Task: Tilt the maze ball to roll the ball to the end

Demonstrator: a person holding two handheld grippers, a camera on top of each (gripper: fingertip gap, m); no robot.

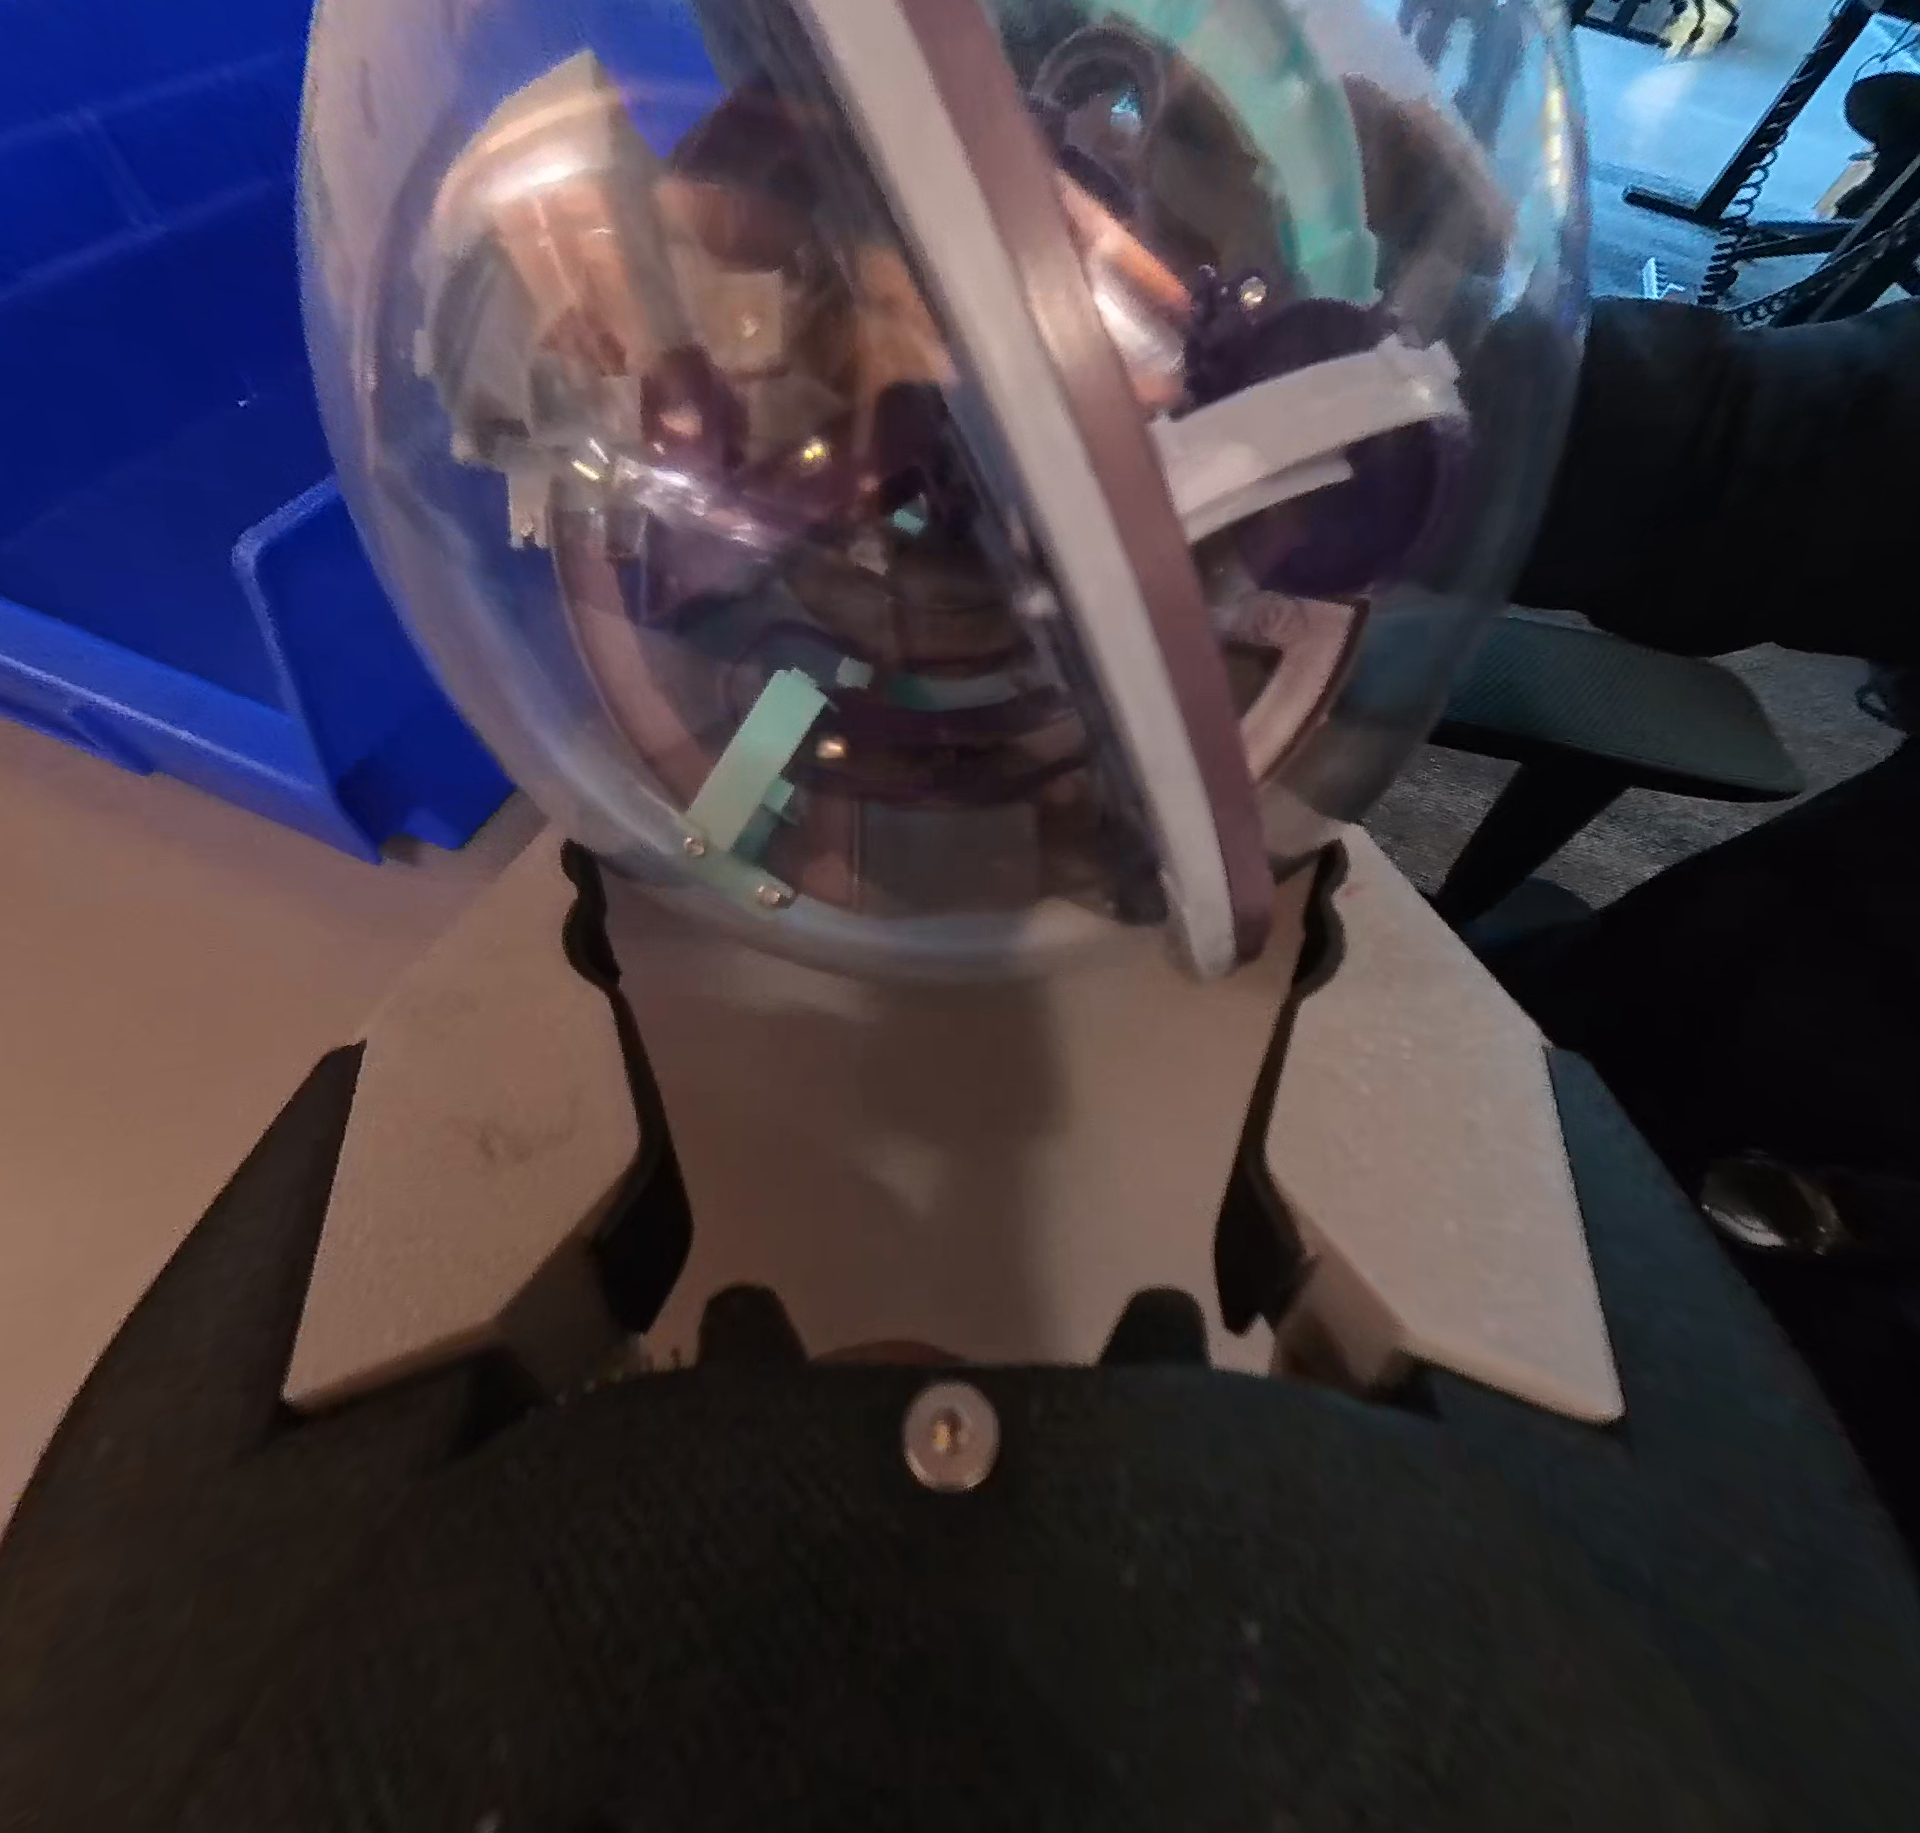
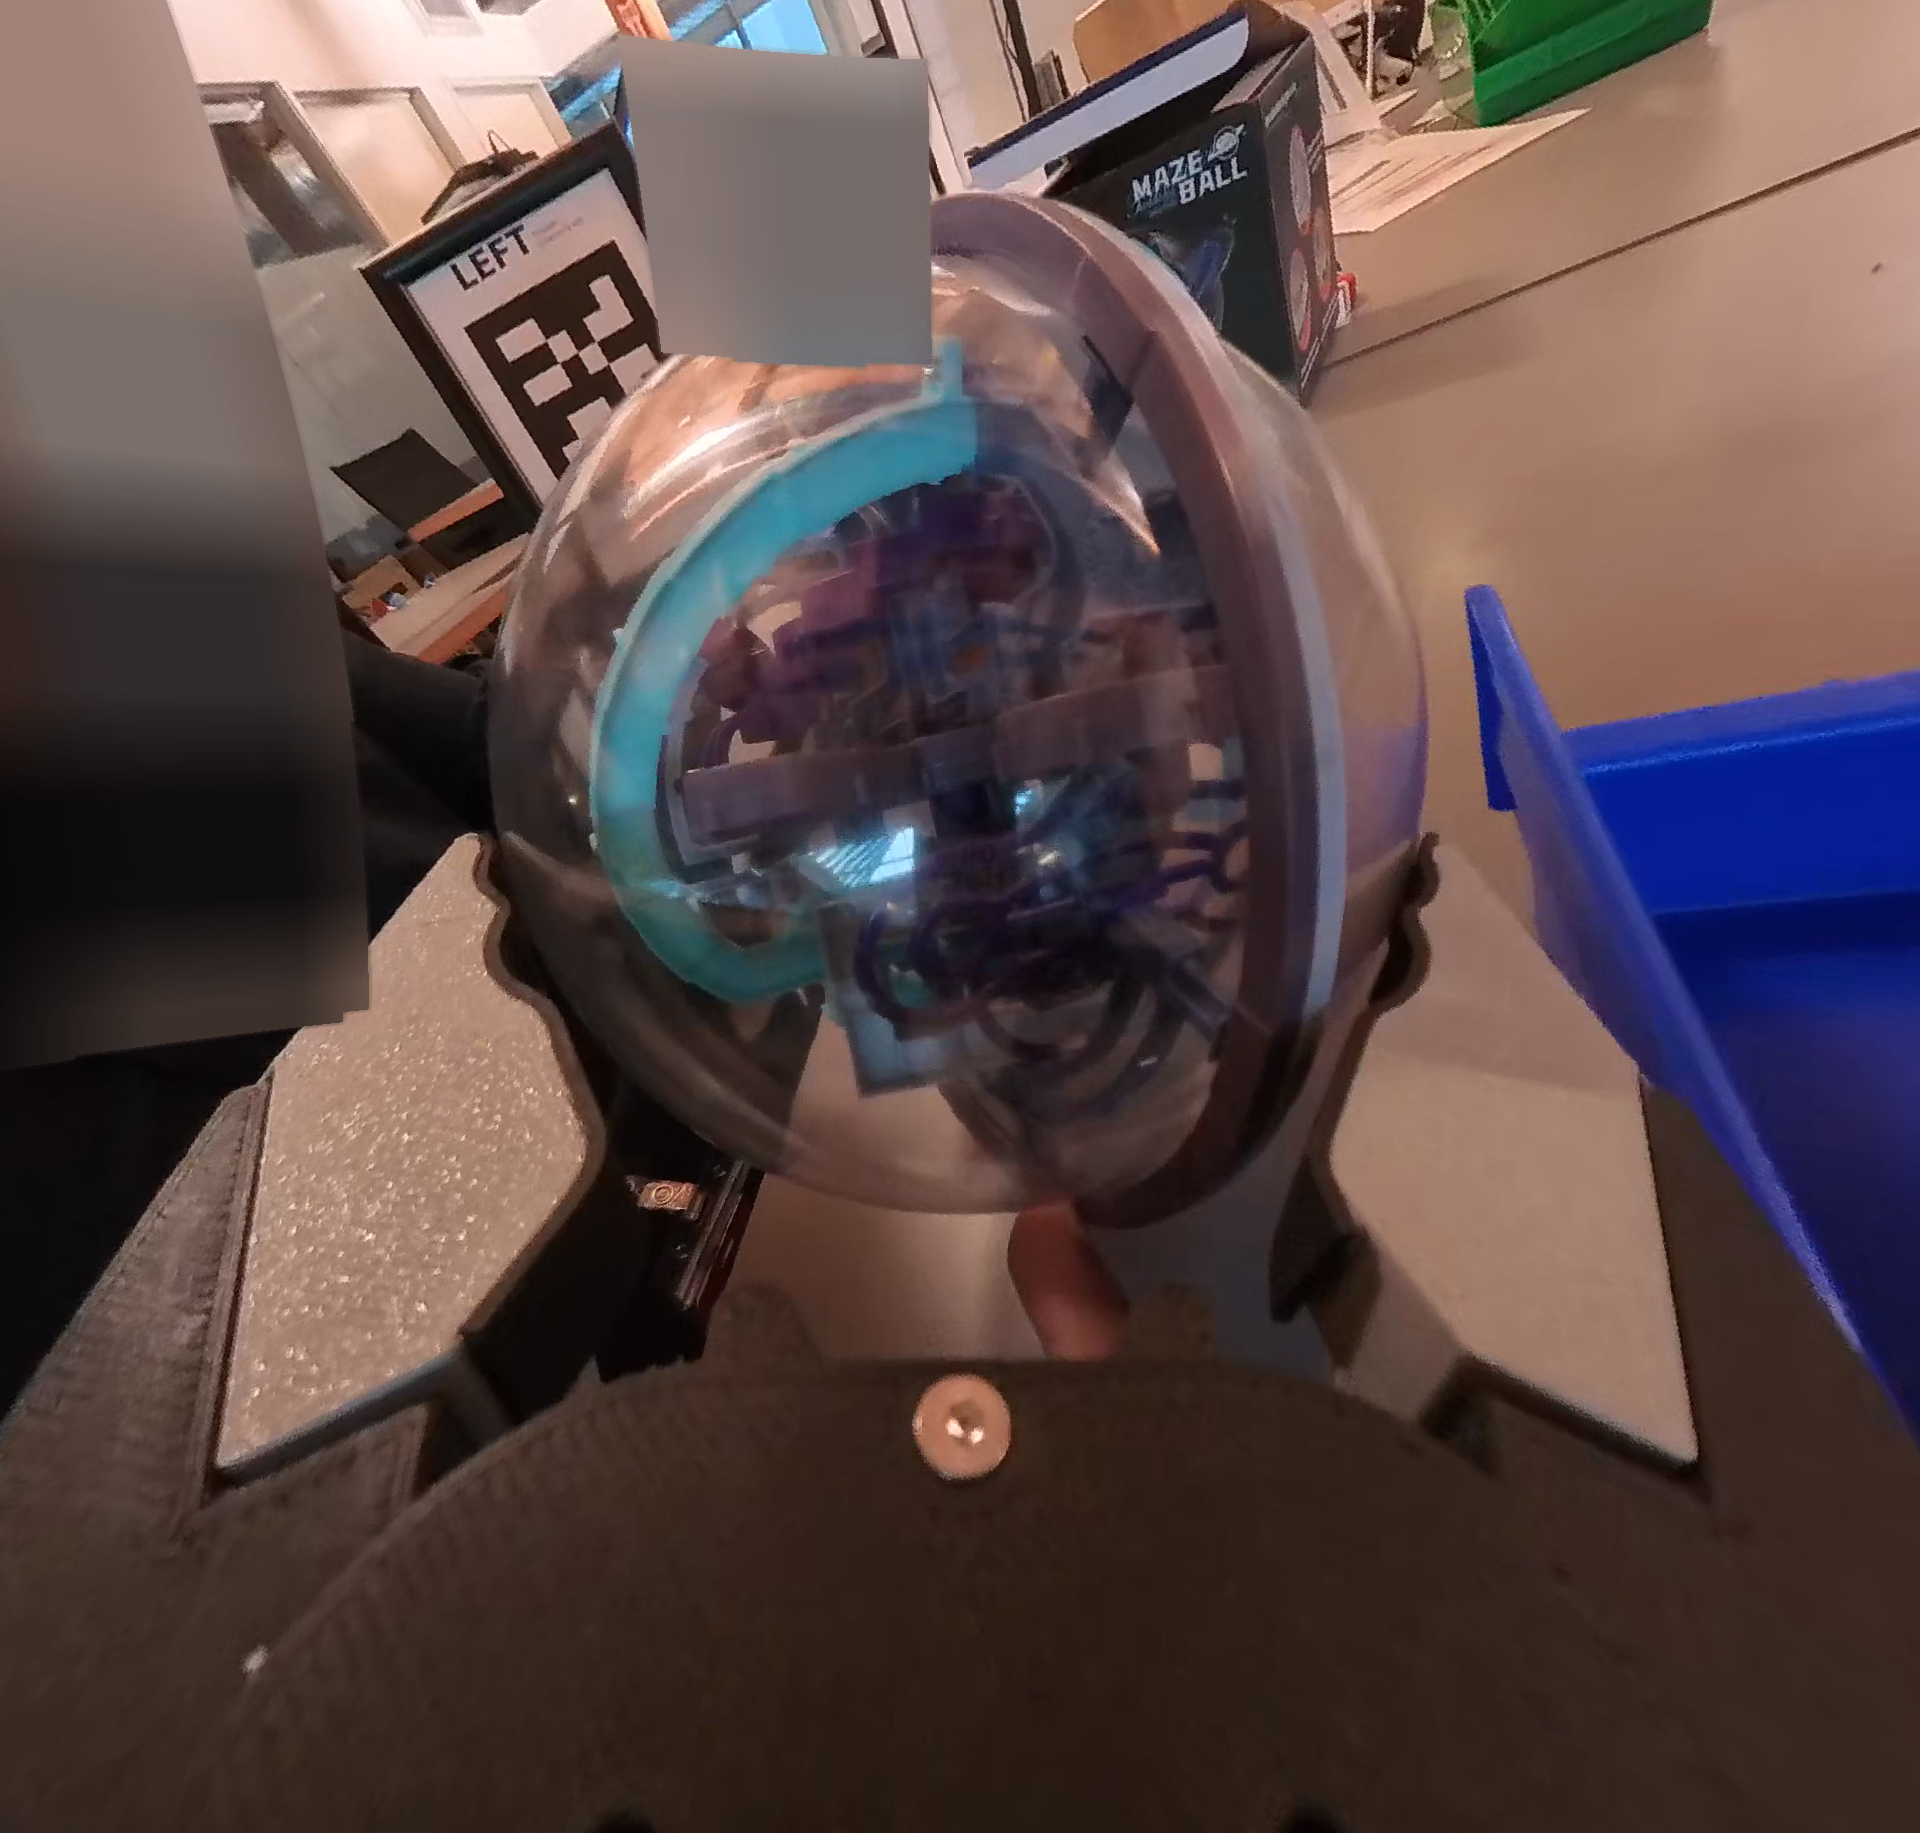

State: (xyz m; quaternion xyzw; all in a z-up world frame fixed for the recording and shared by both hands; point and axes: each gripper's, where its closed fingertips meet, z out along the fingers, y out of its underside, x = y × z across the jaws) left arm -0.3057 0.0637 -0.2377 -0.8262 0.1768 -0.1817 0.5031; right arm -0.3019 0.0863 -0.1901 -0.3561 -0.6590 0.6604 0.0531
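Maze ball (image 2: 935,765), a clear plastic sphere with a grey band around its middle, sits raised above the grey table (image 2: 1558,433) and serves as the landmark for all that follows. Inside the sphere lie a teal curved track, purple coiled rails and grey ramps; the small rolling ball cannot be made out among them.

Right gripper (image 2: 956,910): its two dark fingertips stand wide apart and press on opposite flanks of the sphere's lower half, one on the clear shell and one just beside the grey band, so the sphere is pinched between them. A fingertip of a person (image 2: 1060,1274) touches the sphere from beneath.

Left gripper (image 1: 951,900): its fingers are likewise spread wide, with the tips at the base of the sphere's far side; the right-hand tip meets the band, while contact at the other tip cannot be settled through the blur.

Beside the sphere stands a blue bin (image 2: 1714,848), on the table. Behind the sphere are a dark printed box (image 2: 1226,225) and a framed checker-pattern marker board (image 2: 540,349); a green bin (image 2: 1590,27) lies farther back on the table.
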